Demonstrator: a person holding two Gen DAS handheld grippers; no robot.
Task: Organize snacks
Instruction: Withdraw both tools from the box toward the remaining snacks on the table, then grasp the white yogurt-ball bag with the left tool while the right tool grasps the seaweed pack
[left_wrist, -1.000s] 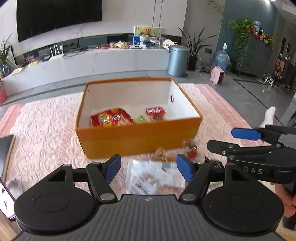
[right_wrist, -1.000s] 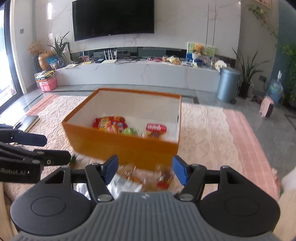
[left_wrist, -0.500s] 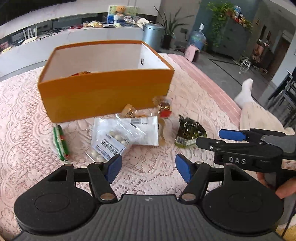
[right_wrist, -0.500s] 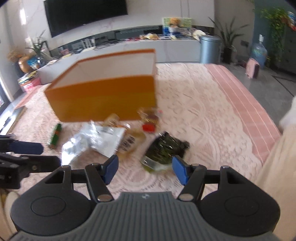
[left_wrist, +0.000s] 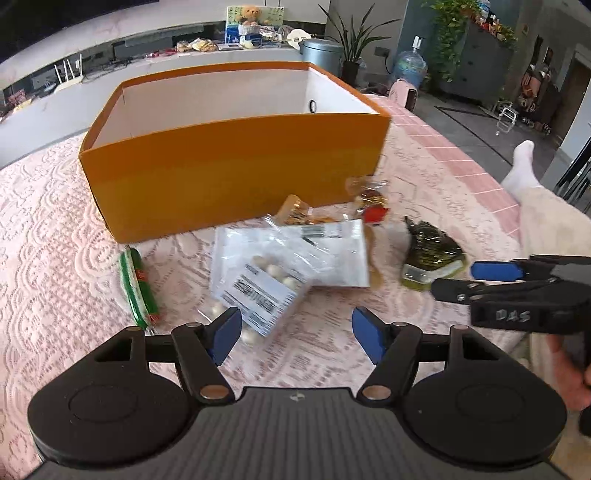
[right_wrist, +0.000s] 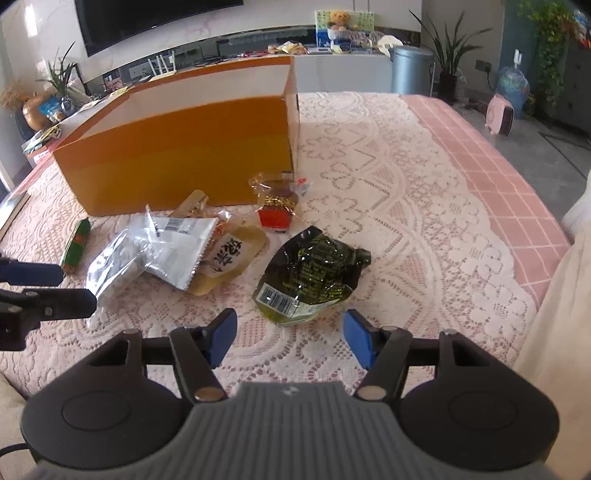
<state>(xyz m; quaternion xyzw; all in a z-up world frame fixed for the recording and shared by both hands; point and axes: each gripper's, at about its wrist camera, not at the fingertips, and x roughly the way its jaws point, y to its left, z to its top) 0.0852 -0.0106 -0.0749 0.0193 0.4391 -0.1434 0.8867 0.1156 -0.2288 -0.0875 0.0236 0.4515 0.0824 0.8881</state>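
An orange box (left_wrist: 229, 166) with a white inside stands on the pink lace cloth; it also shows in the right wrist view (right_wrist: 177, 147). Loose snacks lie in front of it: a clear bag of white balls (left_wrist: 258, 284), a white packet (left_wrist: 314, 251), a green stick (left_wrist: 138, 288), a red-and-gold candy bag (left_wrist: 373, 203) and a dark green pouch (left_wrist: 432, 254). My left gripper (left_wrist: 297, 334) is open and empty just before the clear bag. My right gripper (right_wrist: 290, 338) is open and empty just before the dark green pouch (right_wrist: 314, 273).
The right gripper (left_wrist: 517, 284) reaches in from the right in the left wrist view. A person's leg in a white sock (left_wrist: 524, 166) lies at the right. A low TV bench (right_wrist: 332, 66) and a grey bin (right_wrist: 412, 70) stand beyond the cloth.
Both grippers have come down and forward toward the loose snacks. The view has dropped below the box rim, hiding the snacks inside. Both stay open.
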